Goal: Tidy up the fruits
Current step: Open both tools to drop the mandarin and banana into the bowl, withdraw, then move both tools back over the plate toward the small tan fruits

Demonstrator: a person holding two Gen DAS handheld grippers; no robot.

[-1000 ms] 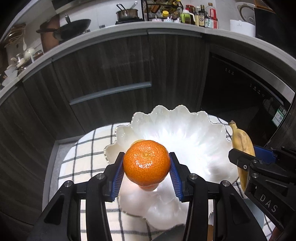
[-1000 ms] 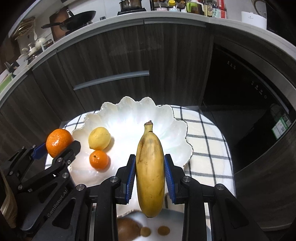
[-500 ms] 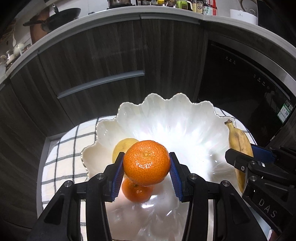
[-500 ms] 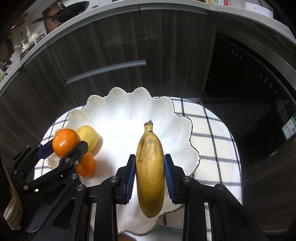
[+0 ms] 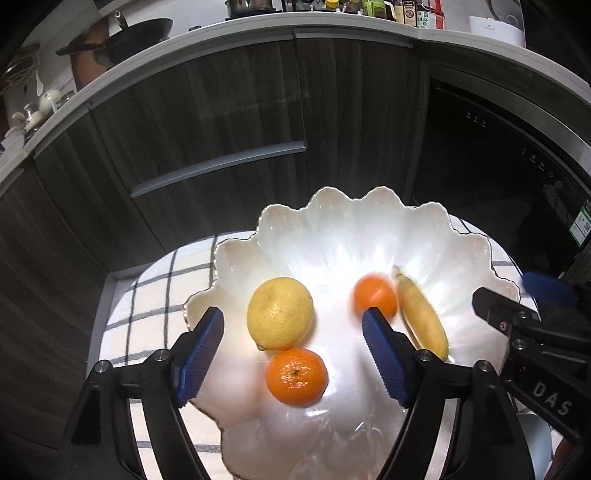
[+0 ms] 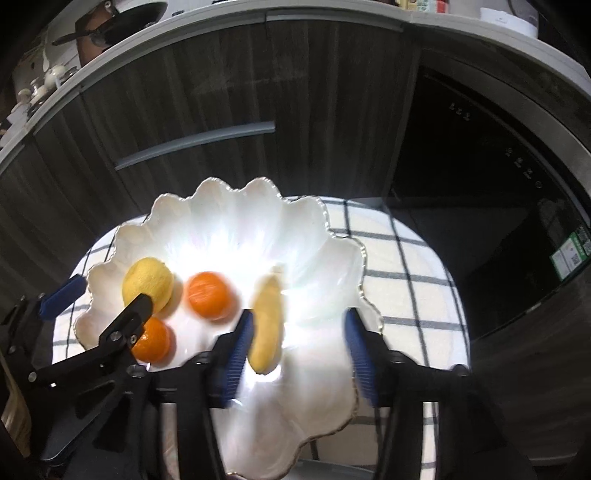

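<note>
A white scalloped bowl (image 5: 369,236) (image 6: 236,214) holds a lemon (image 5: 280,313) (image 6: 147,282), a still mandarin (image 5: 296,376) (image 6: 153,340), a blurred mandarin (image 5: 375,300) (image 6: 211,295) and a banana (image 5: 421,319) (image 6: 266,321). My left gripper (image 5: 291,349) hangs over the bowl with its jaws opening; the lemon and still mandarin lie below, untouched. The blurred mandarin rests by its right fingertip. My right gripper (image 6: 297,345) is also opening, with the banana lying loose beside its left pad. Each gripper shows at the edge of the other's view.
The bowl stands on a round table with a white checked cloth (image 5: 147,295) (image 6: 406,266). Dark wooden cabinet fronts (image 5: 221,122) and a black appliance door (image 6: 480,166) rise behind it. Pans and bottles crowd the counter (image 5: 332,22) above.
Both grippers sank toward the bowl, then their jaws spread. The mandarin left the left gripper and the banana left the right one; both now lie in the bowl.
</note>
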